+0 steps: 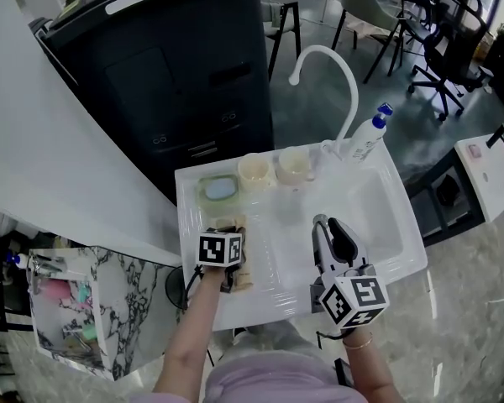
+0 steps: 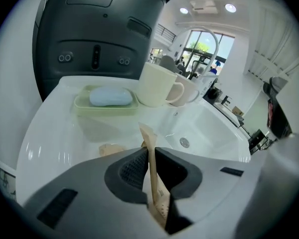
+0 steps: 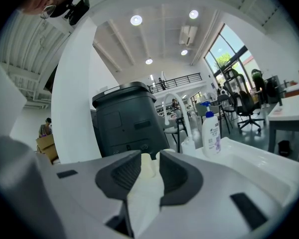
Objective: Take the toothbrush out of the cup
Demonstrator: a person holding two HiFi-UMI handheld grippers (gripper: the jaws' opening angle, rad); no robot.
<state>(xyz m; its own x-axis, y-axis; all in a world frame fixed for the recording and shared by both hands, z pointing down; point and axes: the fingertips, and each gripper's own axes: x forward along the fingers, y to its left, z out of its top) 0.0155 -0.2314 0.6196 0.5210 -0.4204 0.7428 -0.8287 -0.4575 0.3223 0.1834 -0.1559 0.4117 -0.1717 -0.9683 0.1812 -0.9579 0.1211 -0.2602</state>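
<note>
As seen along the grey-padded left gripper (image 2: 149,152): jaws narrow, tips nipping a slim flat tan wooden toothbrush (image 2: 153,176) edge-on, w/ one end poking up past the tips and the dotted end running back toward the camera. Looks already out of the cup: held low over the drainboard of the white moulded sink unit (image 1: 277,246), well apart from the left cream glossy cup (image 1: 253,171) and the right cream glossy cup (image 1: 292,164) at the back rim, next to the pale green soap dish (image 2: 105,105). Also a small tan bit (image 2: 112,149) lying on the drainboard just ahead of the jaws; too unclear to name.

Right gripper (image 3: 150,156): jaws wide, nothing btwn them, only cups & sink showing thru the gap; hovering over the basin side, pointing about level.

Handling, as a judgement: very light & stiff, no sag, hardly any load on the pads. Thin and smooth though, so prone to pivot or slip if nipped near one end or w/ slack pads. Best taken approx. mid-handle, pads on the broad flat faces, not the thin edges, and clear of the bristle end. Not fragile; needs only a modest squeeze. Likely to skid on the glossy drainboard if dropped, so better lowered till touching before letting go.
</note>
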